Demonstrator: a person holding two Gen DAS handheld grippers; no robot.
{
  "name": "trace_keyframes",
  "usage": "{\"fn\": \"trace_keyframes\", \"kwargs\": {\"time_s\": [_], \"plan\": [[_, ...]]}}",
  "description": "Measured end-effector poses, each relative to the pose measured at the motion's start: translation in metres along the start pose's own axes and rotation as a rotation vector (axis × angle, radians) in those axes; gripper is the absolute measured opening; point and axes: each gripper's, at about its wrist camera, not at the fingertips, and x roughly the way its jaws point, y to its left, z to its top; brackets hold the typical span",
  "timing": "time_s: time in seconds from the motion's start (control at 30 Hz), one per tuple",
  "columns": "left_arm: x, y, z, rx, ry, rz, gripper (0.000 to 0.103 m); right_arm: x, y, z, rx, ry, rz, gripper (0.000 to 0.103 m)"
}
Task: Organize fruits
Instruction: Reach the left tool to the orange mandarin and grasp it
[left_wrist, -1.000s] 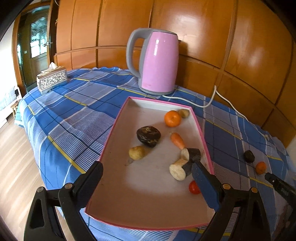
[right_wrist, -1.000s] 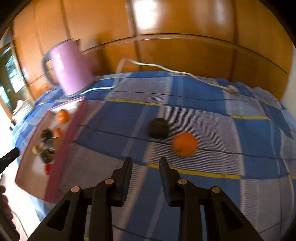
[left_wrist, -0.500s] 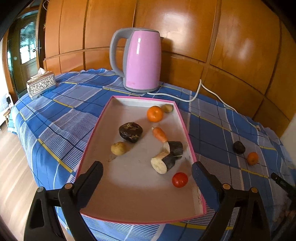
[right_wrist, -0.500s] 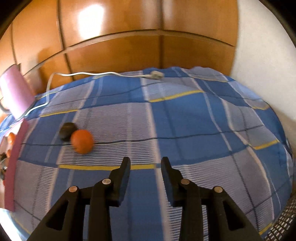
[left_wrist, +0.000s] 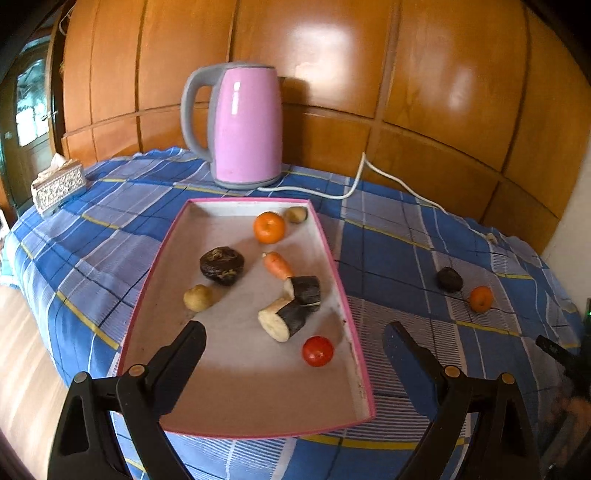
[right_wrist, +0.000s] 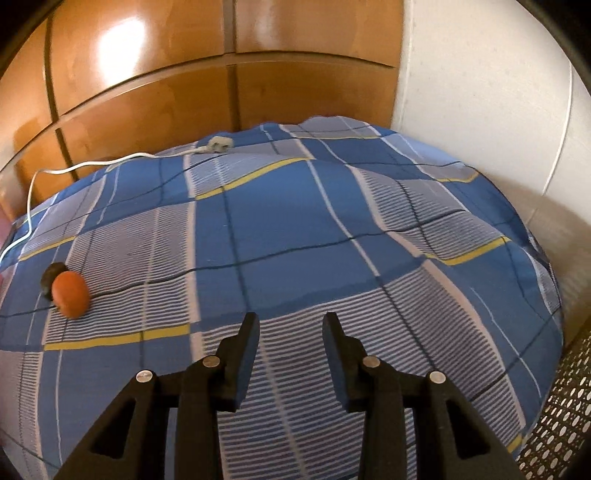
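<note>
Blue plaid cloth covers the table (left_wrist: 388, 240). Far left stands a tissue box (left_wrist: 57, 181), untouched. Behind the tray stands a pink kettle (left_wrist: 245, 125), its white cord (left_wrist: 369, 173) trailing right across the cloth.

The pink-rimmed tray (left_wrist: 147, 295) holds 8 items: a potato (left_wrist: 198, 297), a dark wrinkled fruit (left_wrist: 221, 265), an orange (left_wrist: 269, 227), a small brown piece (left_wrist: 296, 214) at the back corner, a carrot (left_wrist: 277, 265), 2 eggplant chunks (left_wrist: 295, 306) touching each other, and a tomato (left_wrist: 317, 350) near the right rim.

The left gripper (left_wrist: 293, 343) hovers over the near end of the tray, fingers wide apart, holding nothing.

Right of the tray, well apart from it, 2 items lie loose on the cloth: a dark round fruit (left_wrist: 449, 279) and a small orange (left_wrist: 481, 298) just beside it. In the right wrist view the small orange (right_wrist: 70, 294) partly hides the dark fruit (right_wrist: 51, 275); contact cannot be confirmed.

The right gripper (right_wrist: 290, 343) hangs over bare cloth, fingers apart, empty, aimed right of both loose items.

Assessment: sorting is partly done; collection of the 2 loose fruits appears to be the step in hand. The next move calls for the right gripper to turn left, straddle the small orange and close gently, since it is round, smooth and likely to roll.
</note>
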Motion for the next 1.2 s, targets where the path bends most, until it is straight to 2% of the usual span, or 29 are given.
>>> {"fn": "trace_keyframes", "kwargs": {"time_s": [0.23,0.43,0.63,0.77,1.0,1.2], "plan": [[0.001,-0.024,0.008,0.054,0.01,-0.079,0.097,0.002,-0.01,0.003,0.018,-0.012,-0.033,0.036],[0.014,-0.065,0.007,0.145,0.07,-0.172,0.097,0.01,-0.022,0.002,0.055,-0.004,-0.057,0.037],[0.025,-0.099,0.01,0.211,0.113,-0.228,0.096,0.011,-0.023,0.001,0.056,-0.018,-0.062,0.039],[0.038,-0.12,0.016,0.223,0.14,-0.27,0.089,0.011,-0.021,-0.001,0.038,-0.033,-0.067,0.039],[0.07,-0.165,0.019,0.278,0.21,-0.353,0.059,0.012,-0.019,-0.002,0.03,-0.041,-0.07,0.042],[0.096,-0.205,0.019,0.308,0.253,-0.385,0.059,0.012,-0.022,-0.002,0.039,-0.043,-0.053,0.044]]}}
